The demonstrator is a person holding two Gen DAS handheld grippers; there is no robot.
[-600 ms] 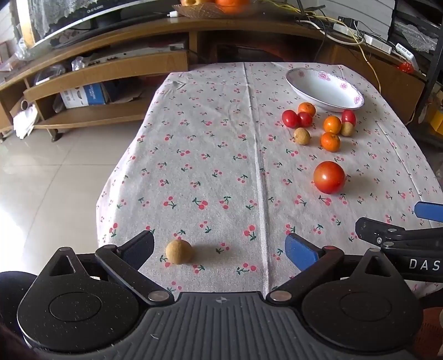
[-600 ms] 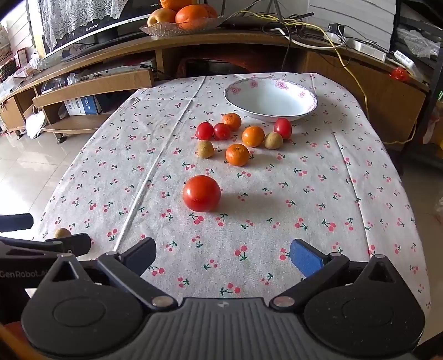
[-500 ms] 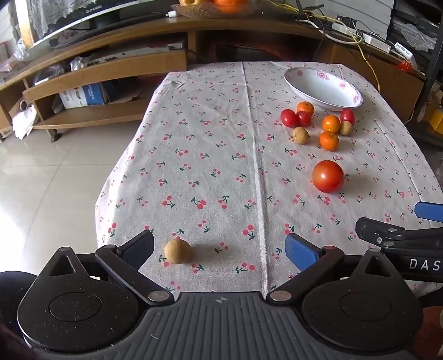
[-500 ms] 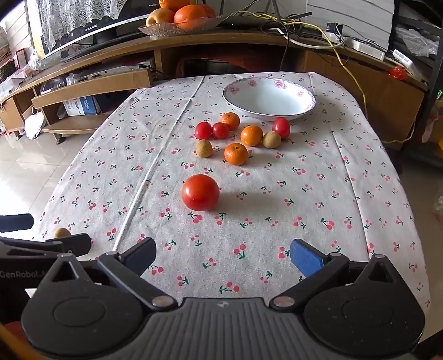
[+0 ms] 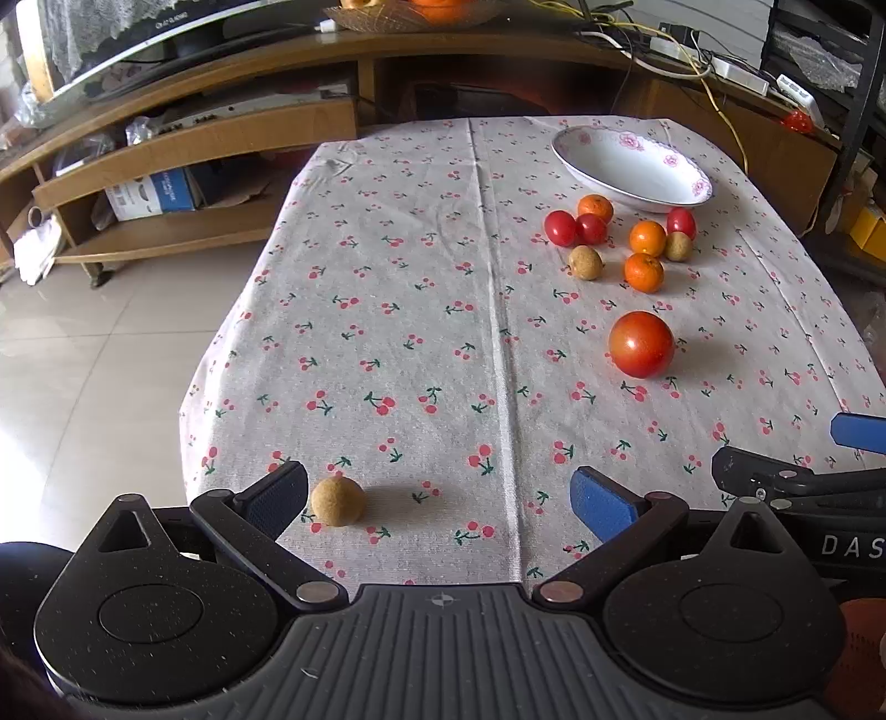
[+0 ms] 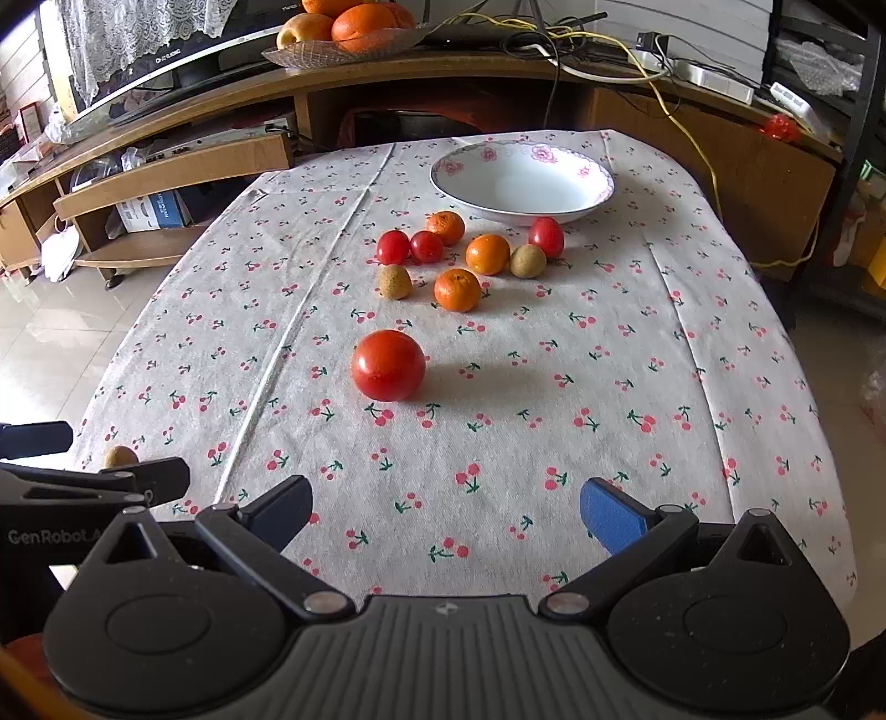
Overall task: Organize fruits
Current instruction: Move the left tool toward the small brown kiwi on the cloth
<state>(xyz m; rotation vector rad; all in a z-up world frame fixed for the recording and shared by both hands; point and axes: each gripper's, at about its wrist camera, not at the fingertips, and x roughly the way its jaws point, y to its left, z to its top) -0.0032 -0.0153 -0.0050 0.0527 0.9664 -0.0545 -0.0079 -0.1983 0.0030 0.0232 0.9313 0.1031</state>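
My left gripper is open low over the near table end. A small brown fruit lies just inside its left finger, untouched. My right gripper is open too, with nothing between its fingers. A big red tomato sits ahead of it, mid-table. Beyond lies a cluster: three small oranges, three small red tomatoes and two brown fruits. A white floral bowl stands empty at the far end. The same tomato and bowl show in the left wrist view.
A cherry-print cloth covers the table. Behind it runs a wooden TV stand with a glass dish of large fruit and cables on top. Tiled floor lies to the left. The other gripper's fingers show at the right edge.
Both views have crept slightly forward; the fruit sits a touch lower in frame. Both grippers stay open and nothing has been picked up.
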